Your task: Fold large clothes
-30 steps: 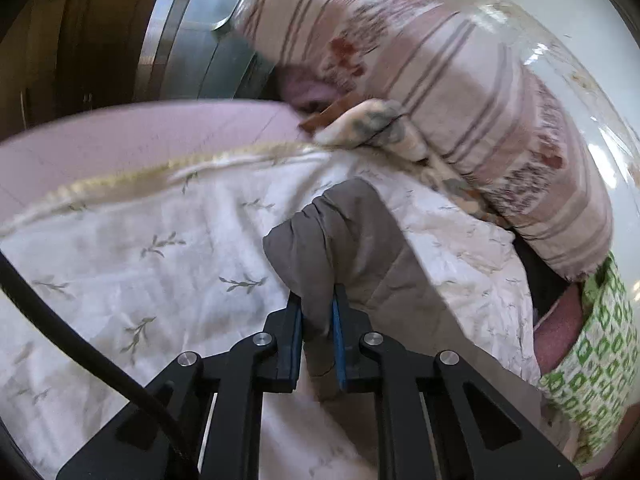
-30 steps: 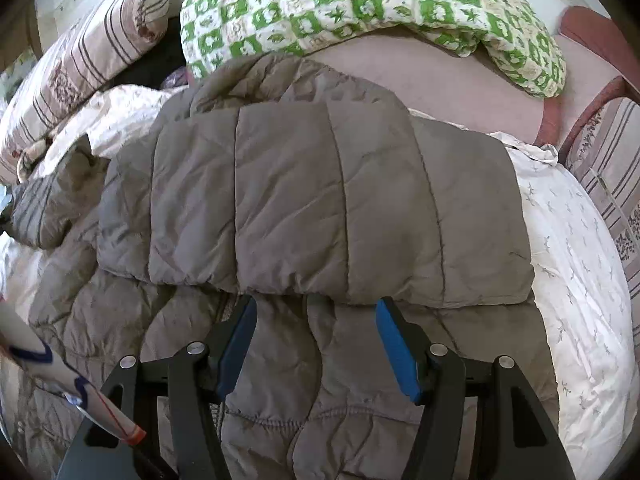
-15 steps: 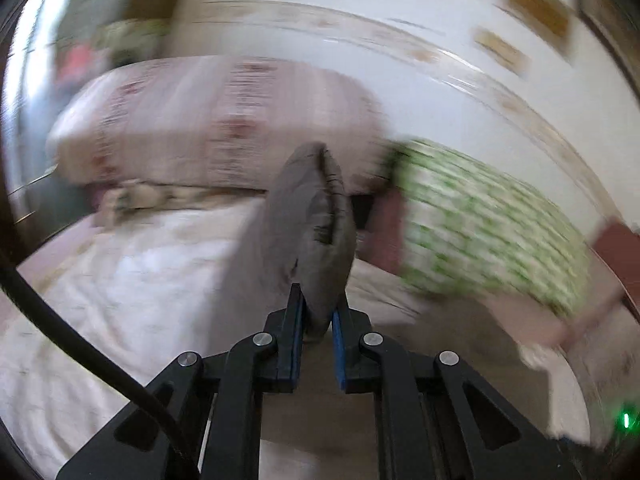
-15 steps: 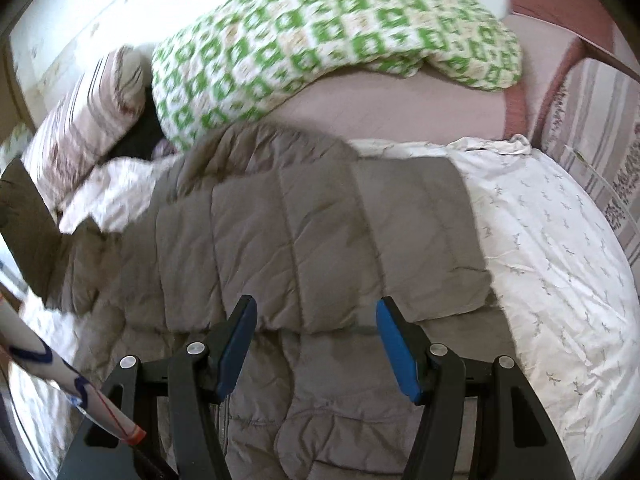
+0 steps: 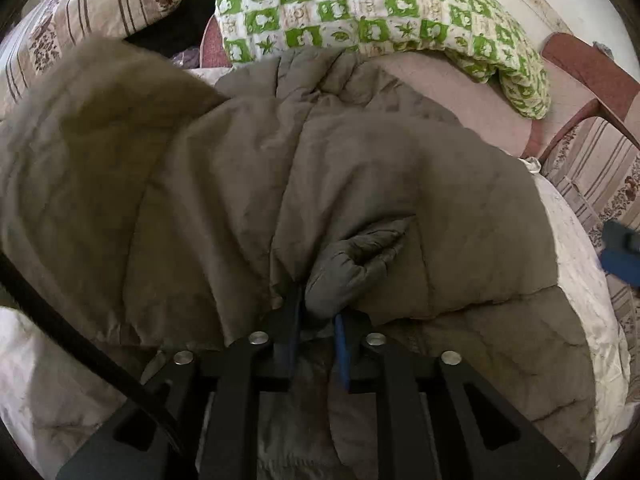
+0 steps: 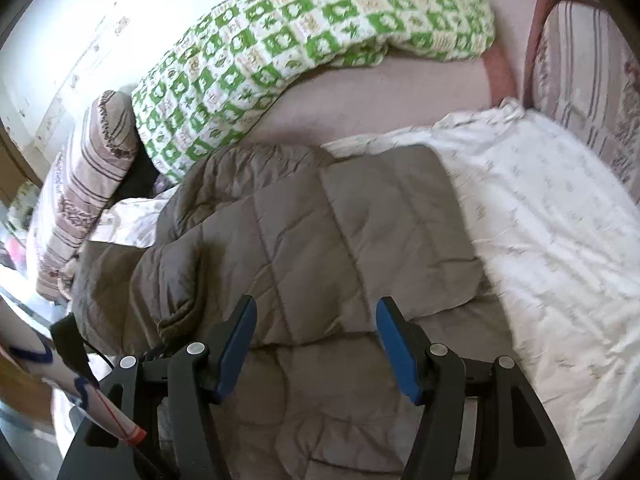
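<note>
No readable writing. My left tool (image 5: 316, 316), clenched on the jacket sleeve (image 5: 352, 268), has swung it over the jacket (image 6: 320, 232); my right tool (image 6: 316, 340) stays released.

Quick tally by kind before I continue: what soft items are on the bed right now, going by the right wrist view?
Grey-brown quilted jacket: 1
Green-and-white checked quilt: 1
Striped pillows: 2, one at left, one at right
White leaf-print sheet: 1
Total: 5
</note>
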